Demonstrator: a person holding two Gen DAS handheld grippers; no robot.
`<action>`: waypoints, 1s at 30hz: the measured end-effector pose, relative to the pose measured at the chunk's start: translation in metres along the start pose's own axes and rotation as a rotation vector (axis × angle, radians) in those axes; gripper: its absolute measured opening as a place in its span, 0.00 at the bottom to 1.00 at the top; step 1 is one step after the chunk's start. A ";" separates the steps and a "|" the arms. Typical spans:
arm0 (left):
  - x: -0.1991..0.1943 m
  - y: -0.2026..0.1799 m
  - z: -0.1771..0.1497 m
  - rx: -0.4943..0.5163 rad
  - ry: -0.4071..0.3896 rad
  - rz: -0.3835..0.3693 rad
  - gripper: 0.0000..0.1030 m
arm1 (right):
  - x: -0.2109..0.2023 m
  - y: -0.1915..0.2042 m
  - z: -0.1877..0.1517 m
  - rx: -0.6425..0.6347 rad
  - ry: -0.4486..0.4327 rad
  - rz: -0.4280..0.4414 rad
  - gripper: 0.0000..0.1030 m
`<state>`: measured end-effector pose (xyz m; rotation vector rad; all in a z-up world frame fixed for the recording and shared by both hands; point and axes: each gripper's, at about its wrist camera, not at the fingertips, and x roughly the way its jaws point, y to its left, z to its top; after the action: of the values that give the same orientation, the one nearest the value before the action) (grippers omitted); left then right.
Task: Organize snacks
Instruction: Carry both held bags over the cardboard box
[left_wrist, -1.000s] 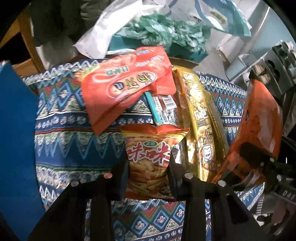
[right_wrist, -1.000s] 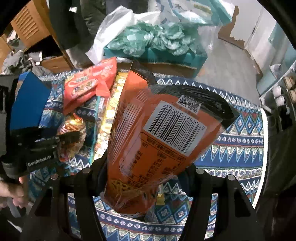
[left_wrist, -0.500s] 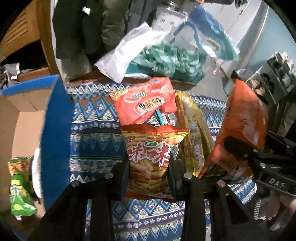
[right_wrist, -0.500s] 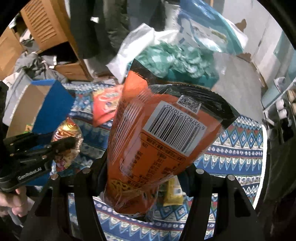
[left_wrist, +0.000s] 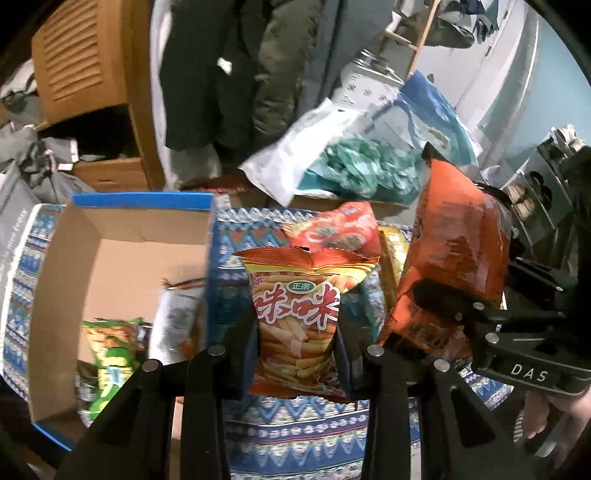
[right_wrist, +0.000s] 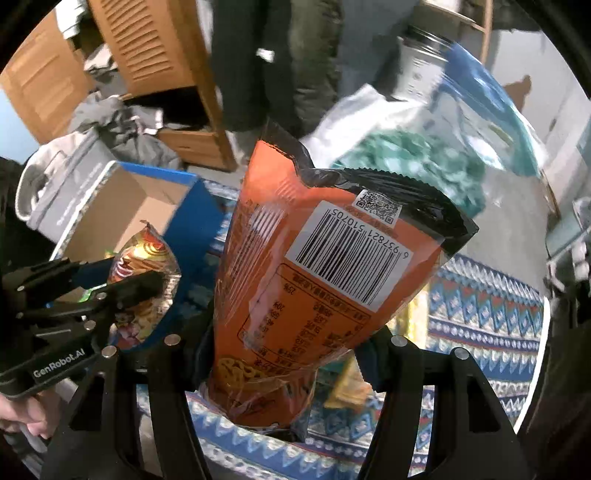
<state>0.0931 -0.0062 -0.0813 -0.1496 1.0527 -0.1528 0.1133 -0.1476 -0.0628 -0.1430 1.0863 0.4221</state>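
Black left gripper (left_wrist: 297, 354) clamps a striped fries bag (left_wrist: 299, 314), held upright above the patterned cloth (left_wrist: 295, 435), just right of the blue box (left_wrist: 122, 258). Right gripper (right_wrist: 284, 354) pinches an orange bag (right_wrist: 325, 280), barcode facing camera. Green packet (left_wrist: 110, 362) lies inside the box.

Behind the table with the blue patterned woven cloth (left_wrist: 314, 435) stands an orange-brown wooden cabinet with a louvred door (left_wrist: 79, 62). Dark coats (left_wrist: 229, 62) hang beside it. A grey fabric bag (right_wrist: 59, 184) sits beyond the table's far left corner. A pale grey wall (left_wrist: 509, 74) rises at right; lighting is dim.
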 end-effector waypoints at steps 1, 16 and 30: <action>-0.003 0.005 -0.001 -0.007 -0.003 0.003 0.35 | 0.001 0.008 0.004 -0.011 0.000 0.008 0.61; -0.037 0.089 -0.010 -0.117 -0.038 0.072 0.35 | 0.020 0.099 0.035 -0.126 0.018 0.105 0.61; -0.043 0.153 -0.031 -0.205 -0.025 0.145 0.35 | 0.052 0.173 0.050 -0.192 0.081 0.162 0.61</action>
<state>0.0530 0.1502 -0.0895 -0.2591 1.0488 0.0880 0.1059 0.0401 -0.0696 -0.2447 1.1398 0.6714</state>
